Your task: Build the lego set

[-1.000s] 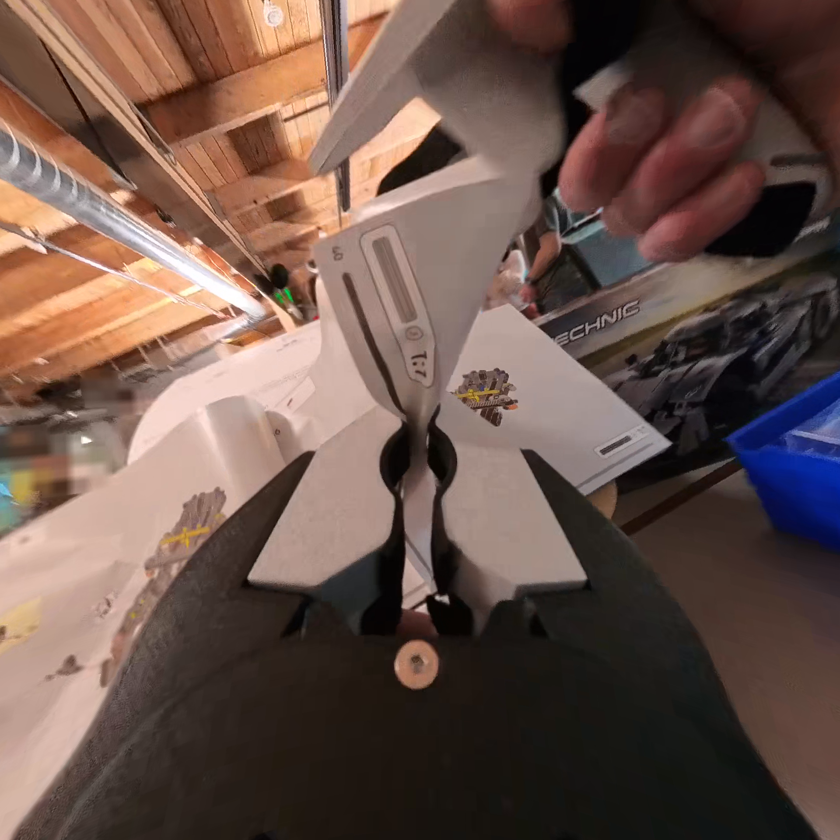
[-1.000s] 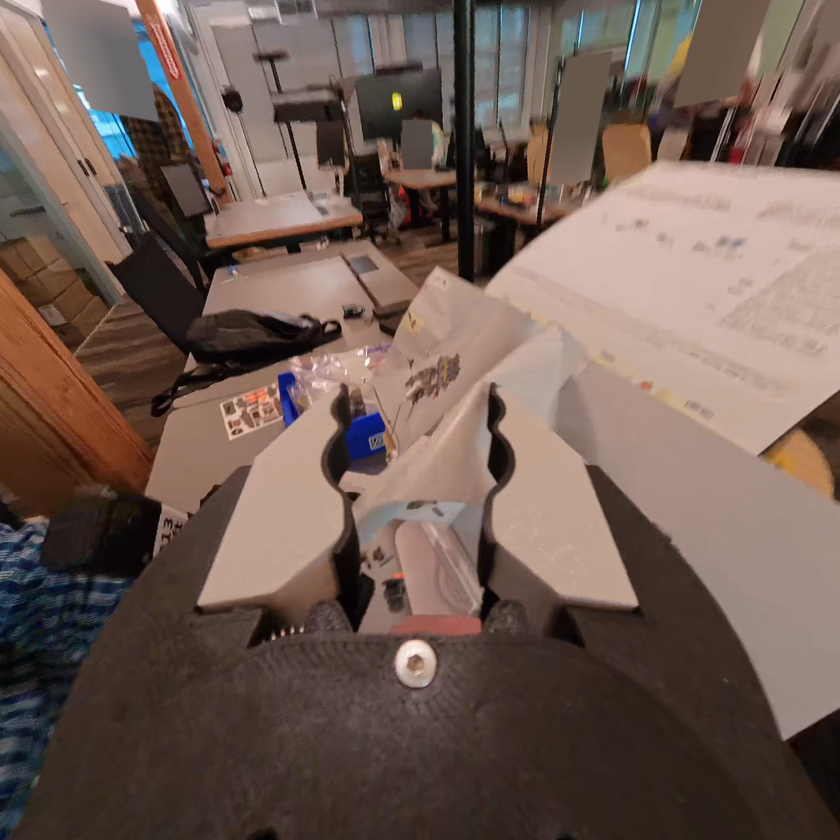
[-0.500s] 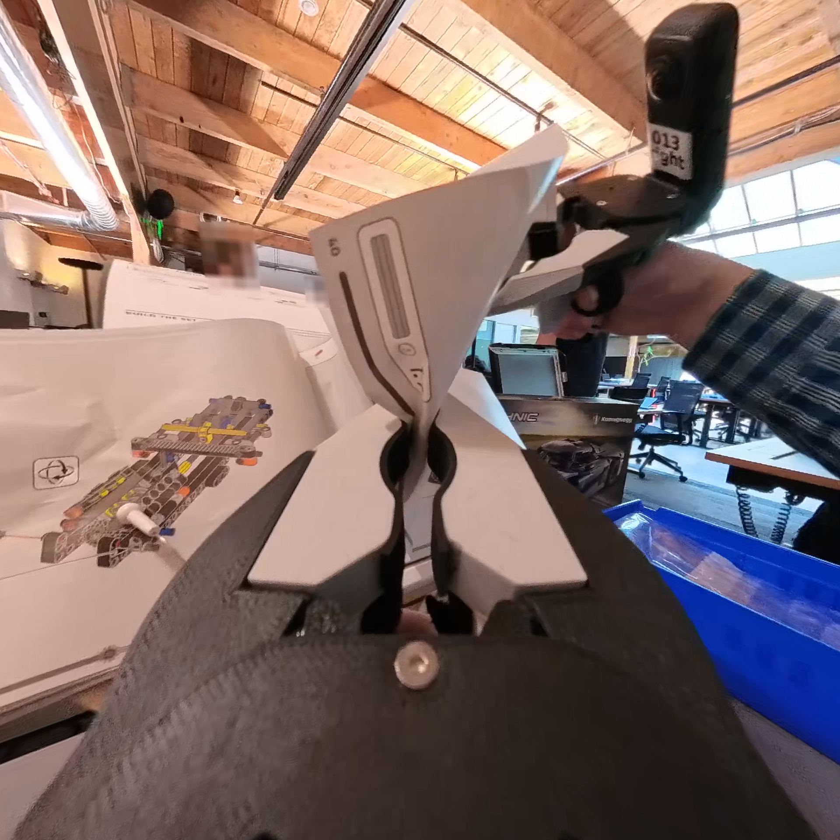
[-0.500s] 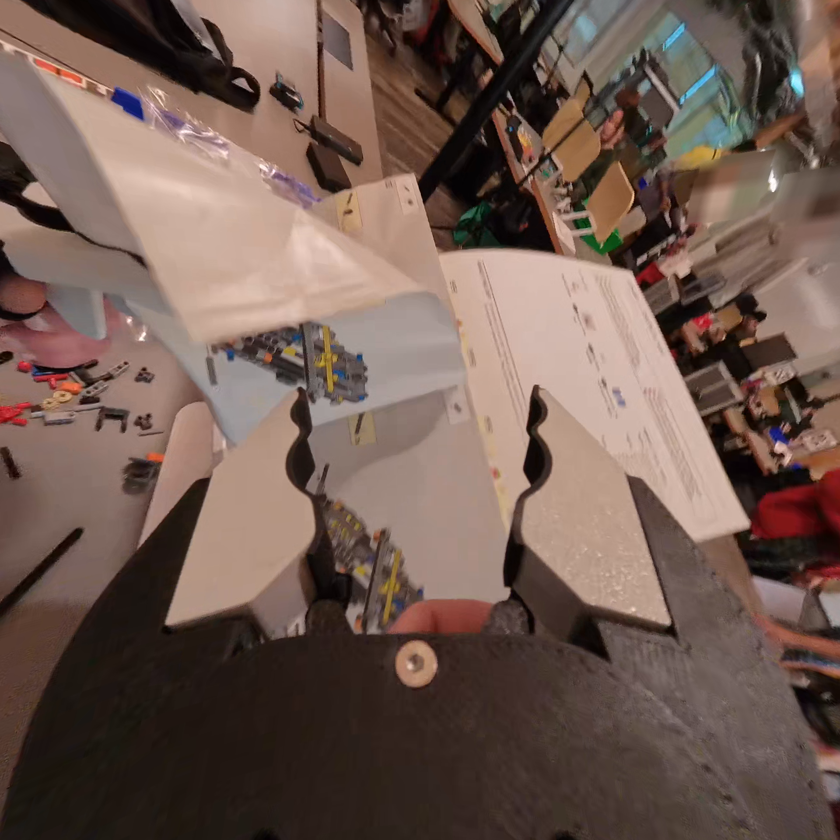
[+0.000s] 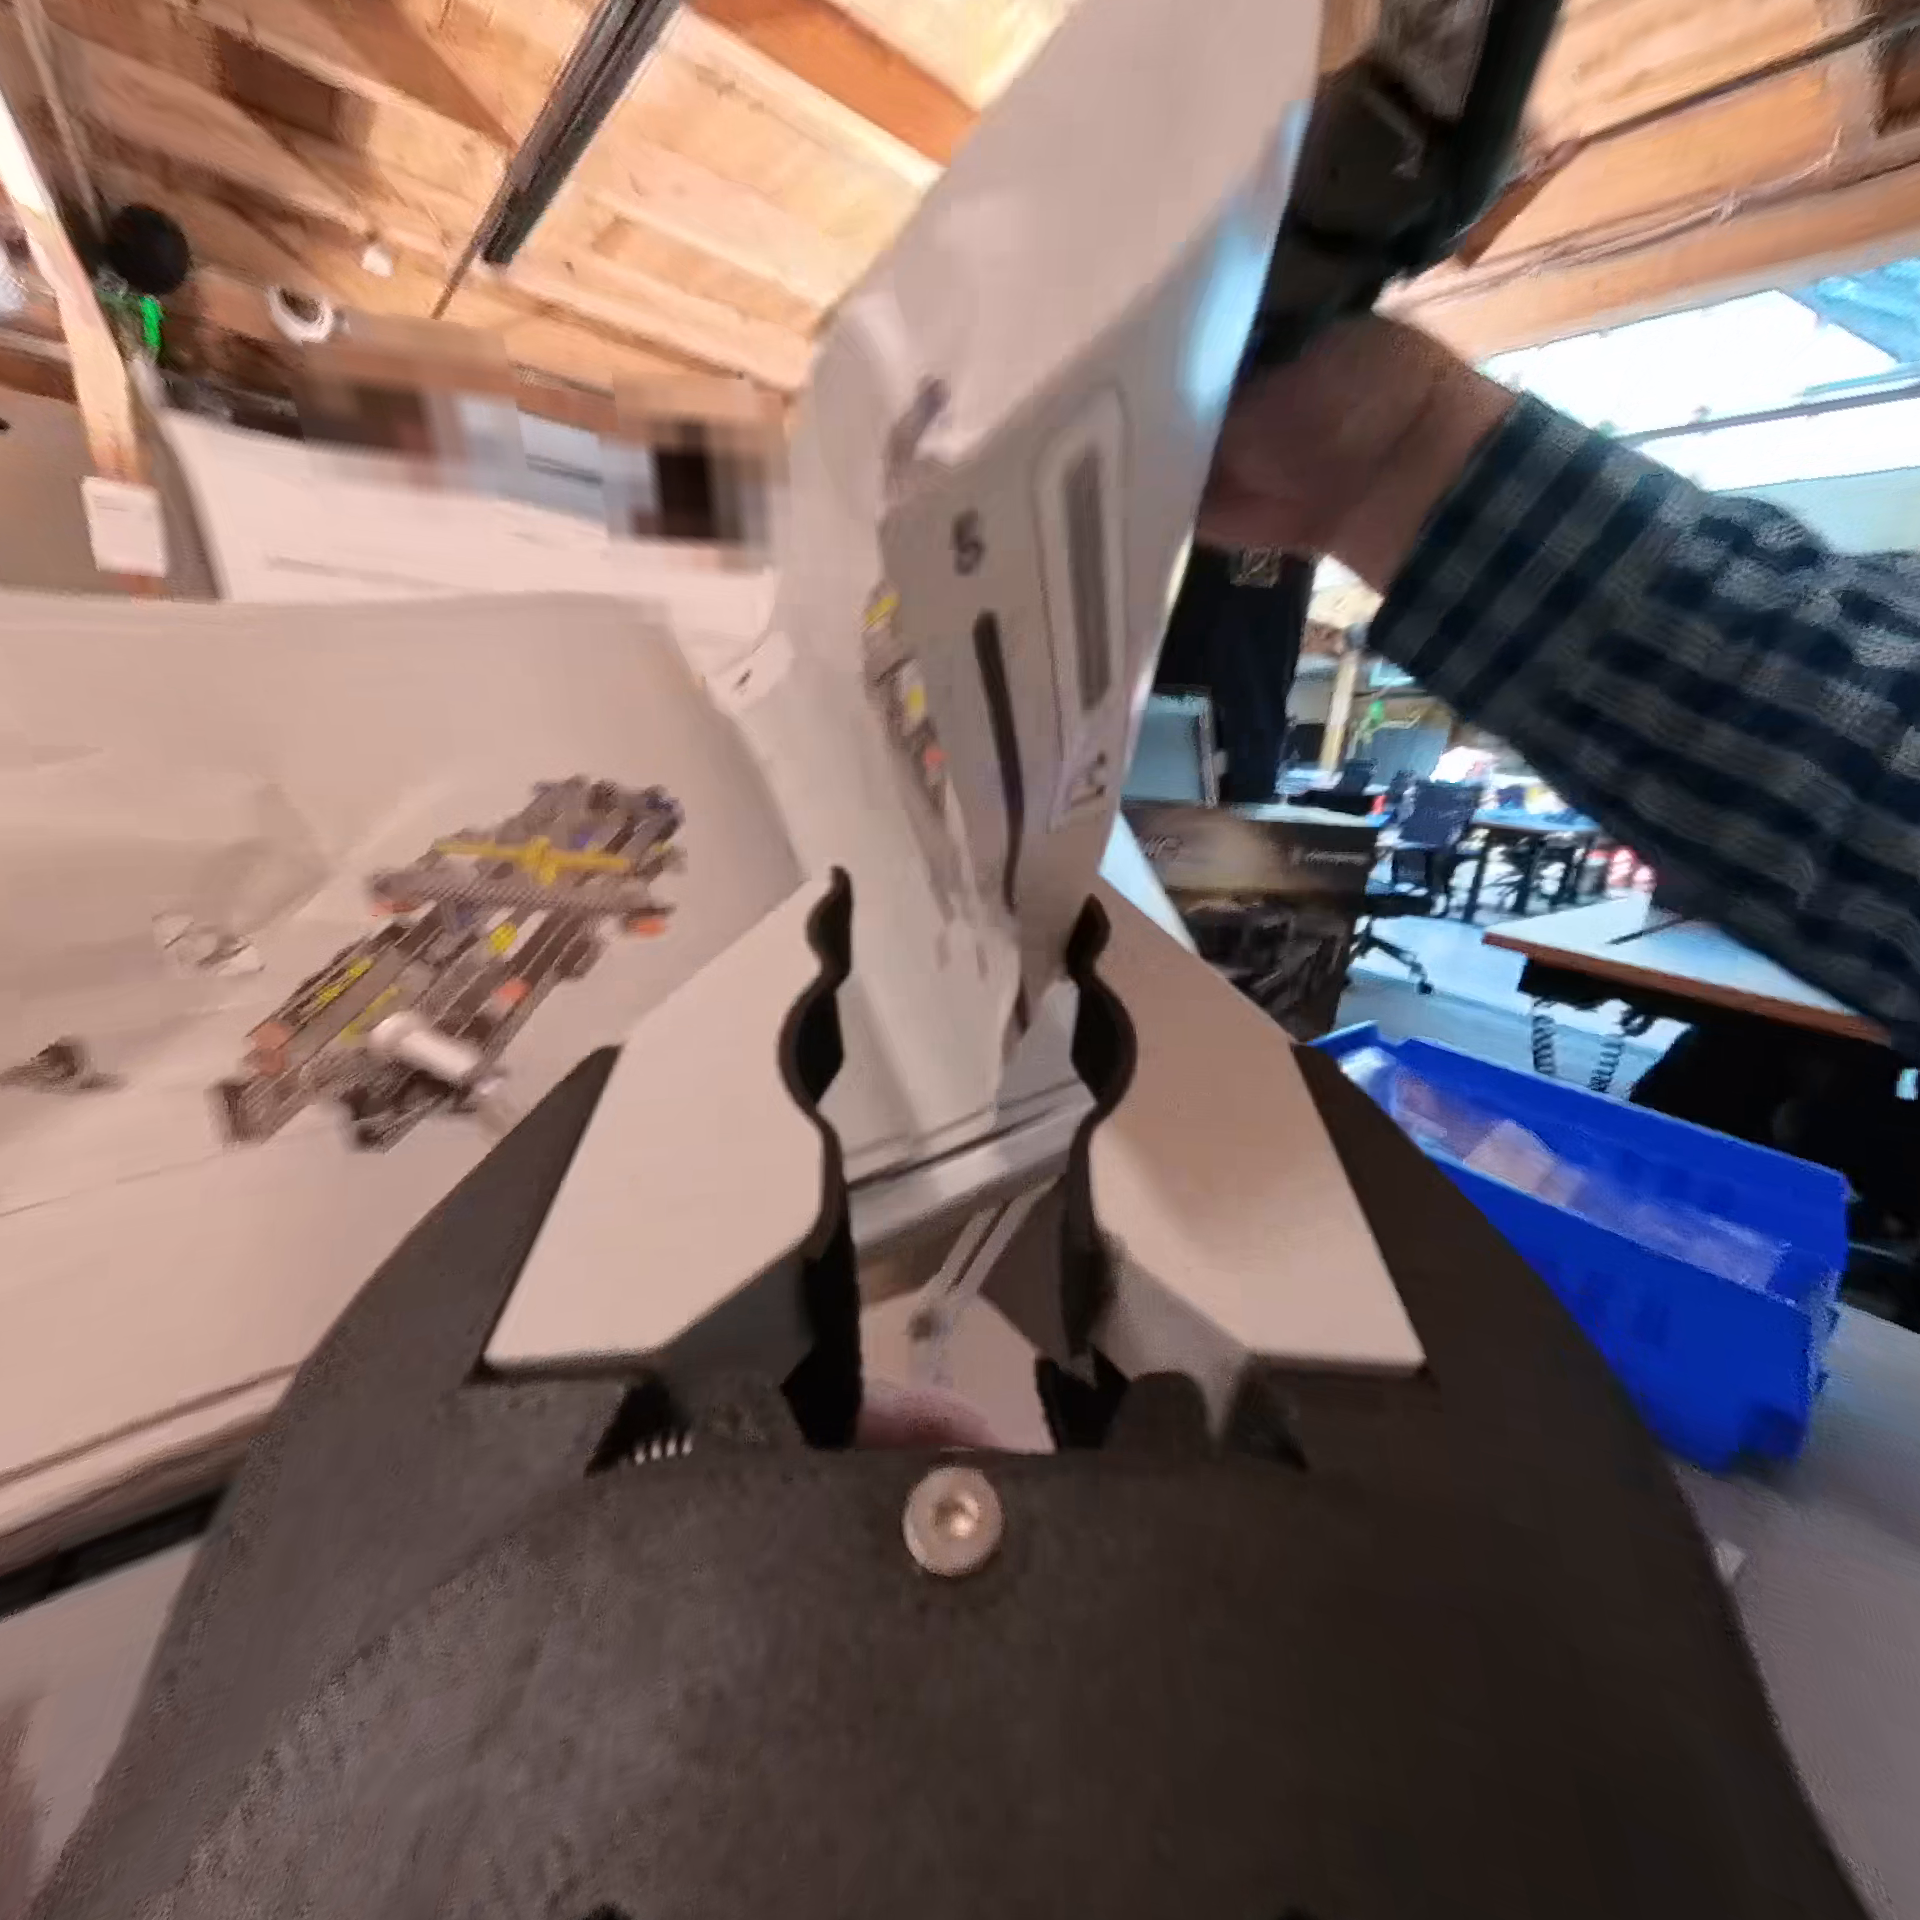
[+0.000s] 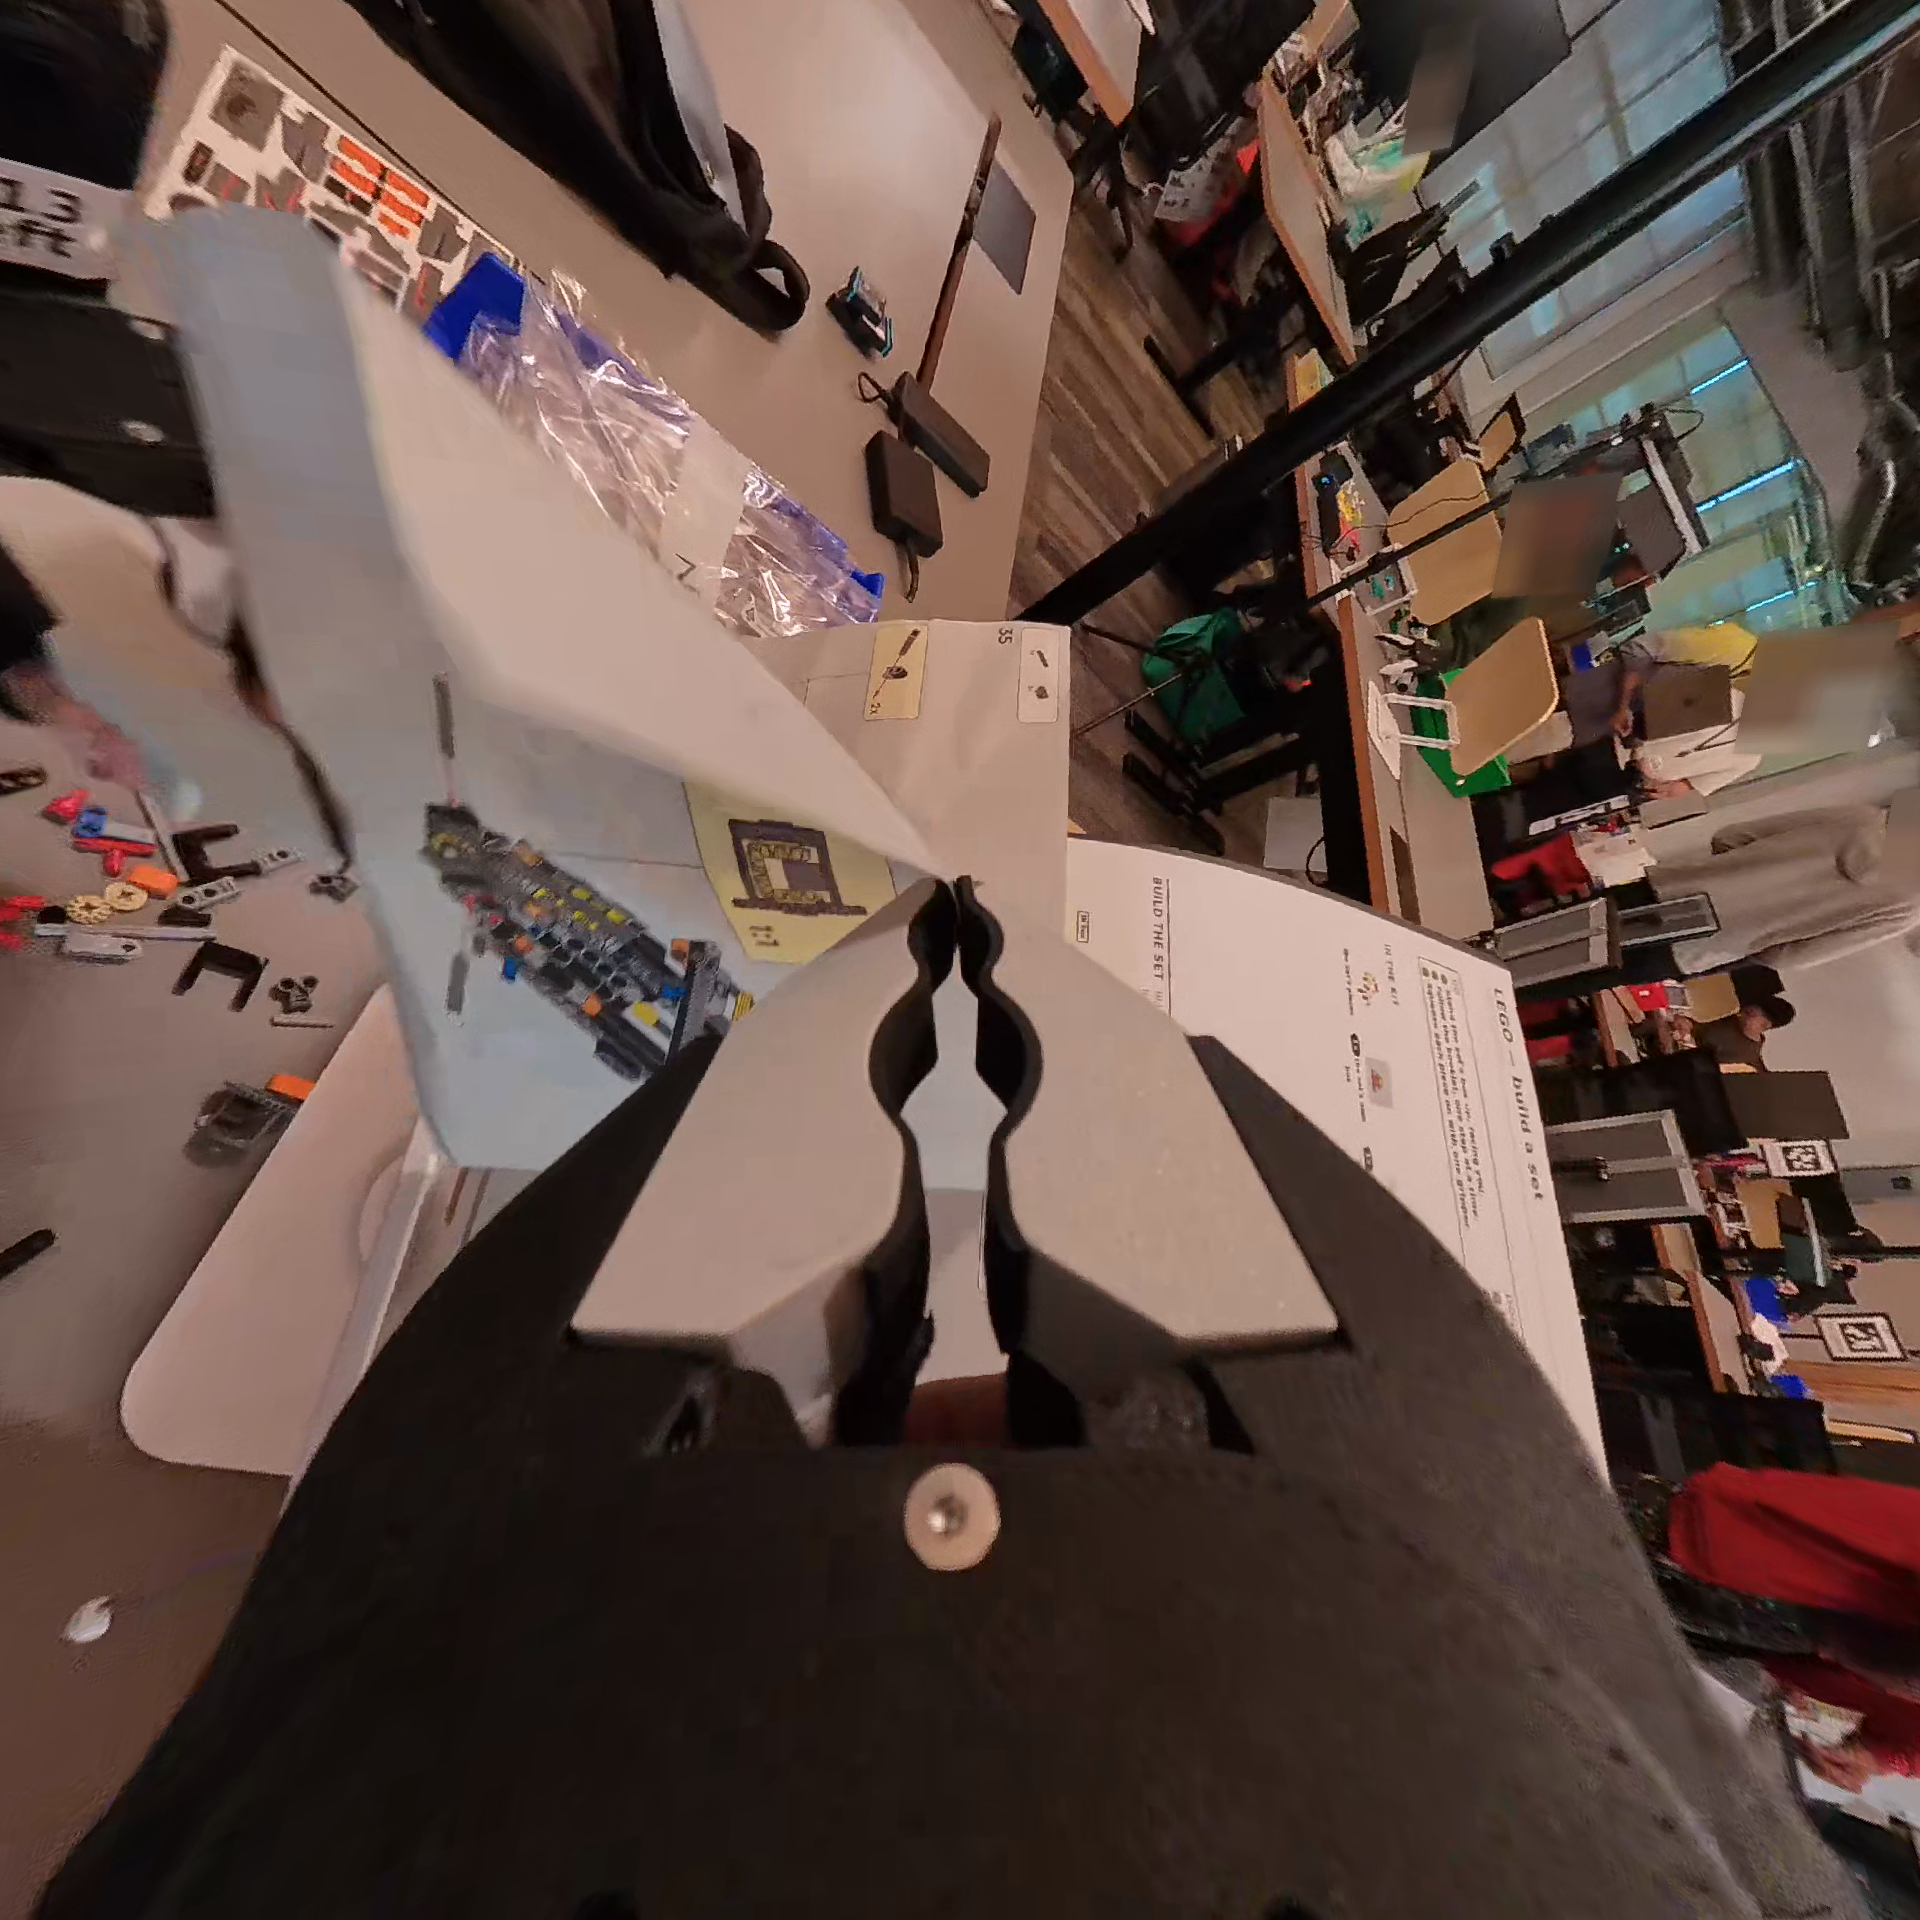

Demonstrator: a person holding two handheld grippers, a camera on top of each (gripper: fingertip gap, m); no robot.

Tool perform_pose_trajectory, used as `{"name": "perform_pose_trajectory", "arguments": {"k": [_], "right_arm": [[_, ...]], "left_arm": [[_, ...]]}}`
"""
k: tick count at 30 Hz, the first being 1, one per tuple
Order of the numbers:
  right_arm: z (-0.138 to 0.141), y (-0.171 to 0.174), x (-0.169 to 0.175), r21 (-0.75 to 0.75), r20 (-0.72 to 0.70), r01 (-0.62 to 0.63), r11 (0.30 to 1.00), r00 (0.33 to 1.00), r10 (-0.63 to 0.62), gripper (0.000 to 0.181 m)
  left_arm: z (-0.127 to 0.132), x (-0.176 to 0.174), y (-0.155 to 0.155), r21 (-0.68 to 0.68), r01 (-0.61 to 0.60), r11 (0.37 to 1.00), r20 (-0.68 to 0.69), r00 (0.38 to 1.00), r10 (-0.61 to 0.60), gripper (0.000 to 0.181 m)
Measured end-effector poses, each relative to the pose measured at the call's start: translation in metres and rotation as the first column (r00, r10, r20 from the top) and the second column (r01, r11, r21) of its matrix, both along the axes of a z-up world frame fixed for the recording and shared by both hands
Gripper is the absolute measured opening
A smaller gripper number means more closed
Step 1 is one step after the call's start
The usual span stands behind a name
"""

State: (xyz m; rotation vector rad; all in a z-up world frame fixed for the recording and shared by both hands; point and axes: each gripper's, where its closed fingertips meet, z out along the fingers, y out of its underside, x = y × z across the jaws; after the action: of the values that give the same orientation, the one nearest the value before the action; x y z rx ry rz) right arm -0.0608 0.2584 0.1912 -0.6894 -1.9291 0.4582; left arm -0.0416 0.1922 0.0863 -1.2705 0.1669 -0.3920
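Overhead, your left wrist view takes in a wooden plank ceiling [image 5: 727,156] with heavy beams, and bright windows far off on the right. Your left gripper [image 5: 961,940] has its fingers apart, a clear gap between them, gripping nothing; the lifted page [image 5: 1039,499] of the instruction booklet [image 5: 312,748] hangs just ahead of the tips. Your right gripper [image 6: 957,891] has its tips pinched together on that page's corner [image 6: 582,665], holding it above the open spread. The booklet lies on a grey table [image 6: 125,1558], with loose lego pieces [image 6: 156,904] scattered to its left and a blue bin [image 5: 1621,1247] holding clear plastic bags beside it. A white printed sheet [image 6: 1351,1091] lies right of the booklet. Beyond stretch an open office, more desks, tan chairs [image 6: 1496,696] and a black pillar [image 6: 1455,322].
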Motion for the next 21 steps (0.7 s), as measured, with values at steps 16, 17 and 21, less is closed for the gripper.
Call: {"name": "perform_pose_trajectory", "arguments": {"k": [16, 17, 21], "right_arm": [[0.009, 0.024, 0.013, -0.085, -0.093, 0.025, 0.996, 0.995, -0.033, 0.000], [0.011, 0.024, 0.007, -0.086, -0.099, 0.031, 0.996, 0.994, -0.039, 0.000], [0.011, 0.026, -0.020, -0.069, -0.094, 0.068, 0.995, 0.993, -0.074, 0.000]], "left_arm": [[-0.066, -0.081, 0.053, -0.512, -0.224, 0.829, 0.029, 0.960, 0.278, 0.004], [-0.066, -0.081, 0.054, -0.511, -0.219, 0.831, 0.036, 0.961, 0.275, 0.003], [-0.065, -0.081, 0.050, -0.484, -0.205, 0.851, 0.071, 0.960, 0.272, 0.001]]}}
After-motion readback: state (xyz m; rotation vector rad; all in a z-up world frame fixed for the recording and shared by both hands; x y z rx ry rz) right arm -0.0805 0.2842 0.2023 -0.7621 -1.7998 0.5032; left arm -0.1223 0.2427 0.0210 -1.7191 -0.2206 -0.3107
